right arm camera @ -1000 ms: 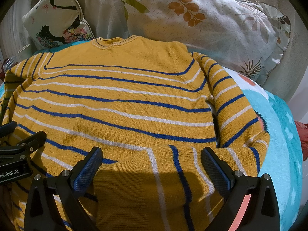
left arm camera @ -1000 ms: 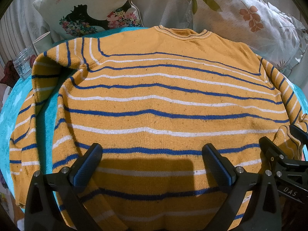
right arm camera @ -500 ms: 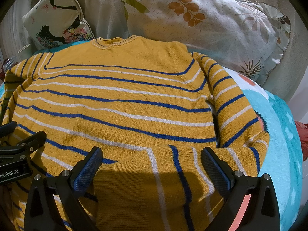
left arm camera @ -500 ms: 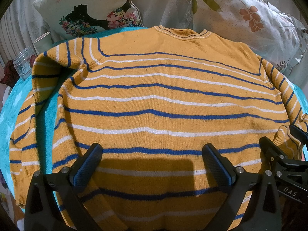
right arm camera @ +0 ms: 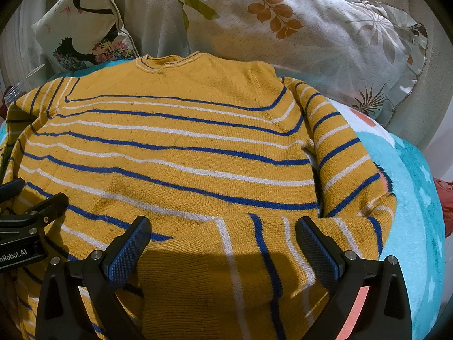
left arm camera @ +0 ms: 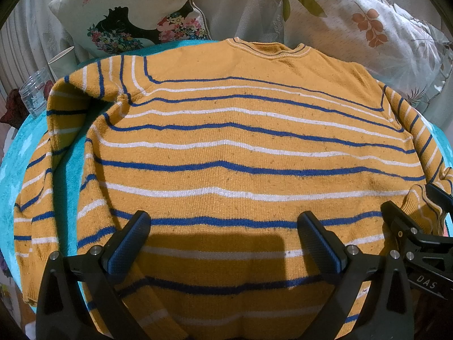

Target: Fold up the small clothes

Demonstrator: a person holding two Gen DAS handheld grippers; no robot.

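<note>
A mustard-yellow sweater [left arm camera: 226, 147] with blue and white stripes lies flat, collar [left arm camera: 269, 49] at the far side. Its left sleeve [left arm camera: 36, 187] runs down the left edge. The right sleeve [right arm camera: 339, 170] bends back, and its cuff end [right arm camera: 232, 269] lies across the lower body. My left gripper [left arm camera: 223, 235] hovers open over the hem area, nothing between its fingers. My right gripper [right arm camera: 220, 238] is open above the folded sleeve cuff. Each gripper shows at the other view's edge: the right one [left arm camera: 419, 226], the left one [right arm camera: 25, 215].
A turquoise blanket [right arm camera: 419, 212] covers the bed under the sweater. Floral pillows [left arm camera: 368, 28] and a printed cushion [left arm camera: 127, 14] line the far side. A clear jar [left arm camera: 34, 93] and a paper cup [left arm camera: 61, 62] stand at the far left. Something red [right arm camera: 444, 198] lies at the right edge.
</note>
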